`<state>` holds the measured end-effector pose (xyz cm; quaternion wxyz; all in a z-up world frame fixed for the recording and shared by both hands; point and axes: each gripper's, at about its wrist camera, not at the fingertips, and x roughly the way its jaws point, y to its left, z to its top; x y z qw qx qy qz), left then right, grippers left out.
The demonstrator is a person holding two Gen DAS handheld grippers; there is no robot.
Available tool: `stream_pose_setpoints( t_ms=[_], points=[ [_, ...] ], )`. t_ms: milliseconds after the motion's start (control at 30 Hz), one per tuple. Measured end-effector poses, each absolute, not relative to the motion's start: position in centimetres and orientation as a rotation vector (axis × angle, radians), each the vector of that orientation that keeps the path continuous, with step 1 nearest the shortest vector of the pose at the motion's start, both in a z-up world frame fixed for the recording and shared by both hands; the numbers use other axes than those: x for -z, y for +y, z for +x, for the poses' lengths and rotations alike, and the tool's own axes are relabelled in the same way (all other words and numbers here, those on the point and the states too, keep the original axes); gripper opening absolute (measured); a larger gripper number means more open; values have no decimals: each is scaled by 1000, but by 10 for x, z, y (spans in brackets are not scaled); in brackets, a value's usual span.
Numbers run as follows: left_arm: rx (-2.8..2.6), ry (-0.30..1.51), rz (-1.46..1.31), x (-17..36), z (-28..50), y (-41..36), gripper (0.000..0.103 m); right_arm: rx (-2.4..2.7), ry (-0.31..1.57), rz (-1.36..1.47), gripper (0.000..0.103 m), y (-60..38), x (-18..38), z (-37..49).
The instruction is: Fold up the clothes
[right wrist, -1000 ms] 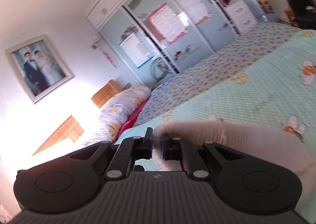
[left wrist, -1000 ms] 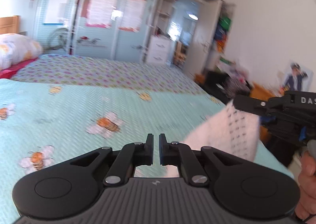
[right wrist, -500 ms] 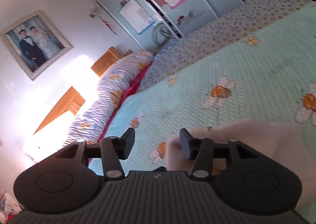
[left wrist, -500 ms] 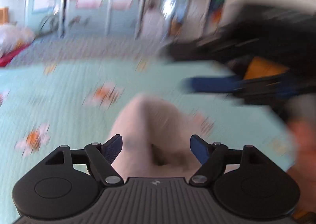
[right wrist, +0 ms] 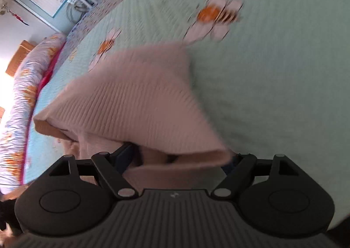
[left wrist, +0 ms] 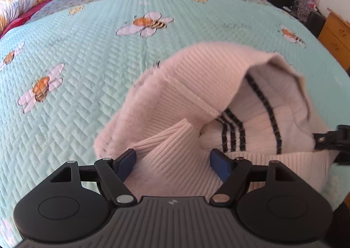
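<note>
- The sweater (left wrist: 192, 95), pale pink rib knit with black stripes inside, lies in a loose mound on the bed (left wrist: 87, 51), near its front edge, and is not yet folded.
- The left claw (left wrist: 172, 160) is spread wide, its blue pads on either side of a knit fold and gripping nothing.
- The right claw (right wrist: 177, 160) also stands apart over the sweater's edge; a flap of cloth drapes across its tips, so the right tip is hidden, but it clamps nothing.
- Risk: the mound may slump or bunch, because both claws have let go and the top layer arches over a hollow instead of lying flat.
- Risk: a claw closing here could catch two layers at once, so the next fold would drag the lower one askew.
- A second ago both claws were pinched on the sweater and held it up off the bed; half a second ago they opened. Now it rests on the bed, and both views tilt down toward it.
</note>
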<state>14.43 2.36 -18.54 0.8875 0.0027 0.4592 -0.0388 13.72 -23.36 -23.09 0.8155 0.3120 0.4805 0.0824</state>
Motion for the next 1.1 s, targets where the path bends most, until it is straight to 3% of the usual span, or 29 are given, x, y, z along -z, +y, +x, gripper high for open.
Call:
stream_pose_setpoints(
  t_ms=[33,100,267,500,633,700,800,967,1033,1100],
  points=[
    [72,956,4,187,144,24,39,-232,1039,712,65,-220,235,142],
    [51,956,2,187,144,25,15,-297,1050,752,41,-197,234,147],
    [10,851,-65,146,147,61,7,-369,894,656,11,-159,170,155],
    [-39,619,-149,21,137,138,4,-598,646,527,5,-80,8,177],
    [-49,538,-156,-26,114,171,6,-695,551,481,5,-43,-65,182],
    [-53,546,-153,-18,101,176,6,-703,544,461,5,-36,-72,182],
    [-57,589,-157,8,83,182,6,-688,638,460,11,-34,-33,178],
    [-174,798,-143,121,61,186,8,-480,930,404,13,-46,130,160],
    [-189,820,-203,136,49,197,8,-402,1039,453,13,-58,176,150],
    [-178,783,-225,126,37,202,8,-399,1014,506,18,-70,185,131]
  ],
)
